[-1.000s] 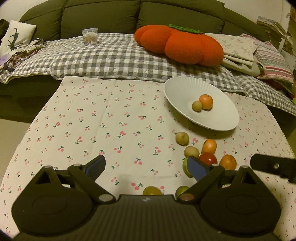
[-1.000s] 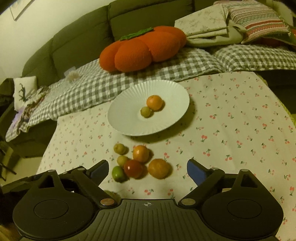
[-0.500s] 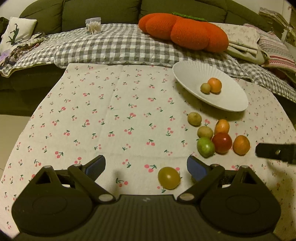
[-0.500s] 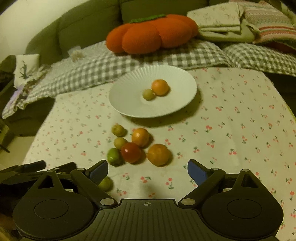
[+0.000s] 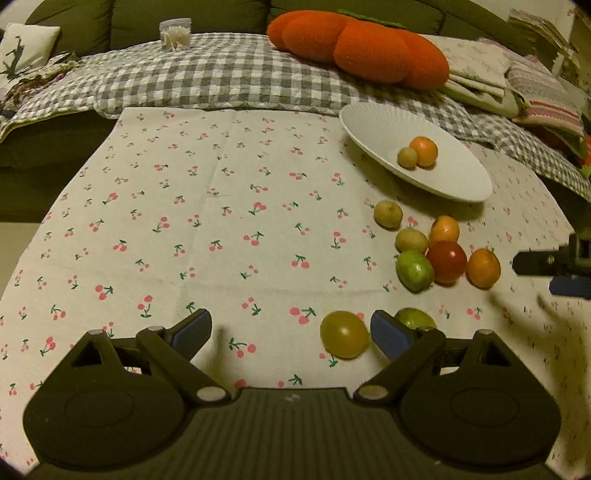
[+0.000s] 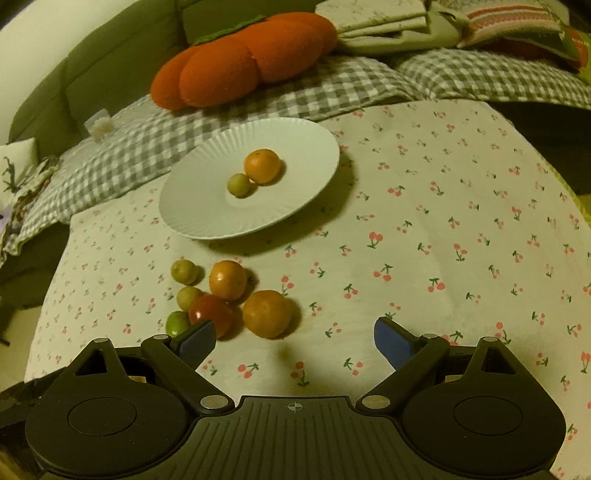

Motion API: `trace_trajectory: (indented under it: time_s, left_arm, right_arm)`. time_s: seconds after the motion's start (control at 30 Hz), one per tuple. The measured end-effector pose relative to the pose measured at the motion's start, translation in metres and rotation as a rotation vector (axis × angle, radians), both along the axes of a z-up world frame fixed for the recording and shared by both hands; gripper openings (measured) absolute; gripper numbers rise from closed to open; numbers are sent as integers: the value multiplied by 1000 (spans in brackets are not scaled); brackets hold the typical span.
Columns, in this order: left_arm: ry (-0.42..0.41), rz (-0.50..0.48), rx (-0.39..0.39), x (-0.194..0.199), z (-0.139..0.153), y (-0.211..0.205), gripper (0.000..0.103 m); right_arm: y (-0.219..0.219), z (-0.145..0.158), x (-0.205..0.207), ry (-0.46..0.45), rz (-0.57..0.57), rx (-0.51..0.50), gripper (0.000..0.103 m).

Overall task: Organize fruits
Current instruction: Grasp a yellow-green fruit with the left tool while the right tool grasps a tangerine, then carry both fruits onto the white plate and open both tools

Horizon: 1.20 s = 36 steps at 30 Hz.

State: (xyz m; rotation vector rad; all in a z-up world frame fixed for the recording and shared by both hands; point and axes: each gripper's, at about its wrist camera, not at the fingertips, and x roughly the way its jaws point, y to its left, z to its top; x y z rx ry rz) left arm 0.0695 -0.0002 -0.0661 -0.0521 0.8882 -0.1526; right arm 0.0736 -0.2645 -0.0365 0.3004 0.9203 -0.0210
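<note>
A white ridged plate (image 5: 373, 122) (image 6: 207, 206) on the cherry-print cloth holds an orange fruit (image 5: 424, 150) (image 6: 262, 165) and a small yellow-green fruit (image 5: 407, 157) (image 6: 239, 184). Below it lies a loose cluster: a red fruit (image 5: 446, 261) (image 6: 209, 314), two orange fruits (image 6: 228, 279) (image 6: 267, 313), small green ones (image 5: 414, 270). My left gripper (image 5: 291, 328) is open and empty; a yellow-green fruit (image 5: 344, 334) lies by its right finger. My right gripper (image 6: 295, 338) is open and empty, just before the cluster; it also shows in the left wrist view (image 5: 554, 271).
A sofa behind the table carries a checked blanket (image 5: 221, 77), an orange pumpkin cushion (image 5: 358, 48) (image 6: 240, 59), folded cloths (image 6: 388, 22) and a small clear box (image 5: 175, 33). The table's edges drop off at left and right.
Both grippers have moved forward and lower toward the fruit. The cluster now sits closer to the right gripper's fingers, and two more fruits show near the left gripper's right finger.
</note>
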Motion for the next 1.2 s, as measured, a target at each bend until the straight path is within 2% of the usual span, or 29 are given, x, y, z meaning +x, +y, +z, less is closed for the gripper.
trace_trajectory:
  time_s: [0.17,0.23,0.3,0.37,0.47,0.63,0.8,0.9,0.97,1.03,1.2]
  left_arm:
    - [-16,-76,17,-4,-4,-10,82]
    - [-22,-93,23,-4,-6,-13,75]
    - [-15,-104,27,-1,-9,-15,59]
    - [-24,-113,39,0,-12,-18,51]
    - [-40,-142,60,-1,-12,-22,27]
    - [-28,-121,40,1,-10,-17,26]
    - [-23,-103,27,0,-8,-12,26]
    - [-30,-99,33,0,-7,-13,26]
    - [-29,-98,29,0,-6,-14,26]
    - [-33,-101,28,0,-5,-14,26]
    - [-45,-98,22,0,1,-14,26]
  right_arm:
    - [-4,-2,2,0,-13,4,92]
    - [-6,-3,3,3,-15,8,92]
    - [-6,-4,3,4,-10,11,92]
    - [-5,-6,5,8,2,13,88]
    - [-3,-8,7,12,20,19,81]
    - [4,-14,13,13,58,9,69]
    - [10,-15,23,-7,80,3,65]
    - [12,-17,29,-4,76,5,58]
    - [15,-21,31,7,86,6,49]
    - [16,-25,33,19,88,14,35]
    - [14,-15,28,-13,70,47,33]
